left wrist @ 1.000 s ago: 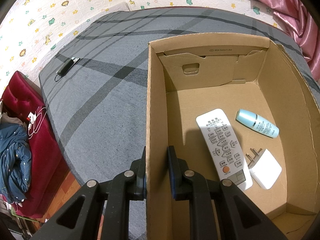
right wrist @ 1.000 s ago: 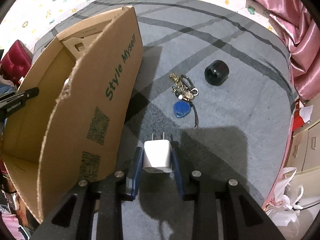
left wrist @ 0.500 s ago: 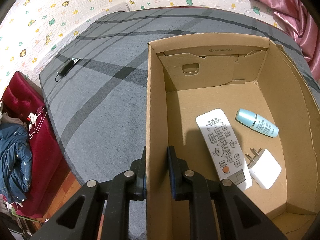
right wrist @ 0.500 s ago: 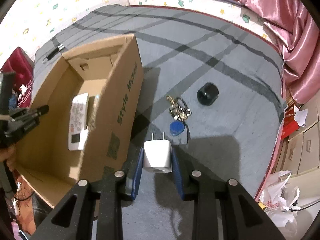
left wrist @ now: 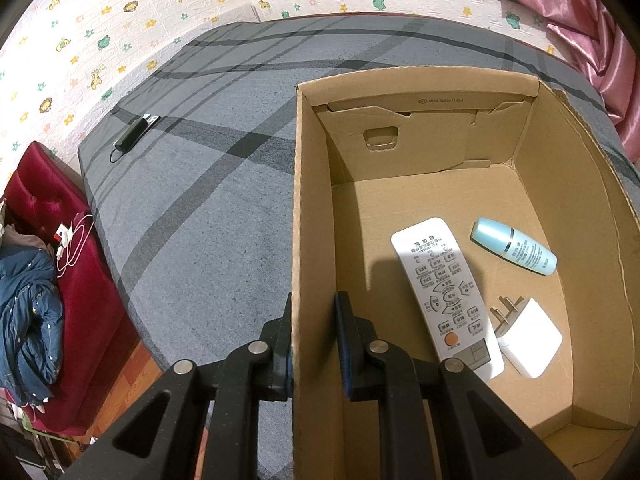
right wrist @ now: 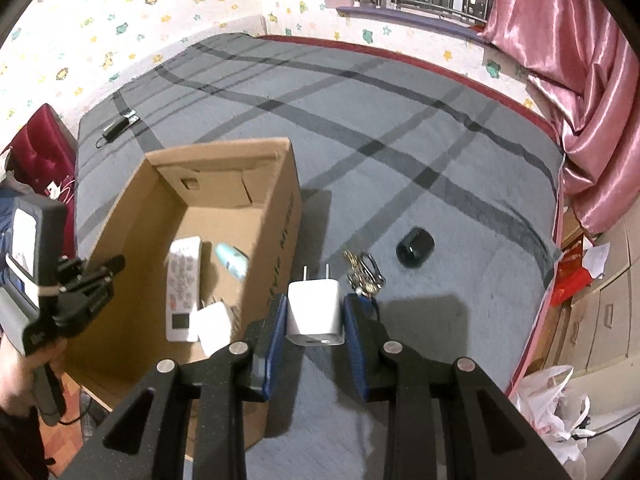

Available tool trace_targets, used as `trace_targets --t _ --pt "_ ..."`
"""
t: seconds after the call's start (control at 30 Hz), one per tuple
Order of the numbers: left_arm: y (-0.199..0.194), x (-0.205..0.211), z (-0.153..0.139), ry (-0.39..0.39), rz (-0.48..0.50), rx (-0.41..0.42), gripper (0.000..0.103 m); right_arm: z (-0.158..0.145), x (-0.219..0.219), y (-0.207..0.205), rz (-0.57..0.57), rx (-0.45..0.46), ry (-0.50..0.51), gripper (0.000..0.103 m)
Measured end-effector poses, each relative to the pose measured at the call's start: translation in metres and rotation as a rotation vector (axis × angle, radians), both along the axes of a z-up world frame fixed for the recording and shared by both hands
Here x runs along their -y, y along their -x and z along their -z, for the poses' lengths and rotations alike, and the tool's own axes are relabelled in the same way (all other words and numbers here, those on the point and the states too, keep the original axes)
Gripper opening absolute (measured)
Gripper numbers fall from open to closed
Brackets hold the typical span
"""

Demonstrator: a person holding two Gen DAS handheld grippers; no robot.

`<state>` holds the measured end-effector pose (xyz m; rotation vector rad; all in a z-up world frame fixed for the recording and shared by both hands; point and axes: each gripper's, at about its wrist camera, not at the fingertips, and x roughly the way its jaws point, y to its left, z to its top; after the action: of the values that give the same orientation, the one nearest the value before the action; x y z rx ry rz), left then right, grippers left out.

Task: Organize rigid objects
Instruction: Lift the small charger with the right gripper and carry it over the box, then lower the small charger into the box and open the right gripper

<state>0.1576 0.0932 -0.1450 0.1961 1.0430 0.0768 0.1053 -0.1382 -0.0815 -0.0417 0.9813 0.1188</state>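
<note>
My left gripper [left wrist: 312, 308] is shut on the left wall of the cardboard box [left wrist: 310, 200], one finger inside and one outside. The box holds a white remote [left wrist: 444, 292], a light blue bottle [left wrist: 514, 252] and a white charger plug [left wrist: 528, 336]. My right gripper [right wrist: 314, 312] is shut on another white charger plug [right wrist: 314, 312] and holds it high above the bed, just right of the box [right wrist: 280, 220]. The left gripper [right wrist: 88, 280] shows at the box's left wall. A key bunch [right wrist: 364, 272] and a black round object [right wrist: 415, 247] lie on the grey blanket.
A black device with a cord [left wrist: 134, 134] lies at the bed's far left corner. A red bench with clothes and cables [left wrist: 48, 260] stands left of the bed. Pink curtains [right wrist: 580, 60], drawers and white bags [right wrist: 556, 408] are on the right.
My right gripper has risen with the white plug, so the box interior and more of the bed come into view. The left gripper and box have stayed still.
</note>
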Motion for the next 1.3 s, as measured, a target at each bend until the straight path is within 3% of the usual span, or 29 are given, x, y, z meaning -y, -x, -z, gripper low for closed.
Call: trace_targets --t 0.3,0.57,1.3 --pt "0.0 0.0 0.0 0.0 0.0 0.0 0.017 -0.017 -0.032 -0.018 -0.058 0.035 -0.011 0.03" --pt "0.0 0.0 0.001 0.004 -0.001 -0.002 0.018 -0.014 -0.059 -0.035 -0.103 0.031 -0.013 0.03" --pt "-0.003 0.0 0.003 0.016 -0.003 -0.011 0.018 0.065 -0.124 -0.084 -0.195 -0.131 0.034 0.03"
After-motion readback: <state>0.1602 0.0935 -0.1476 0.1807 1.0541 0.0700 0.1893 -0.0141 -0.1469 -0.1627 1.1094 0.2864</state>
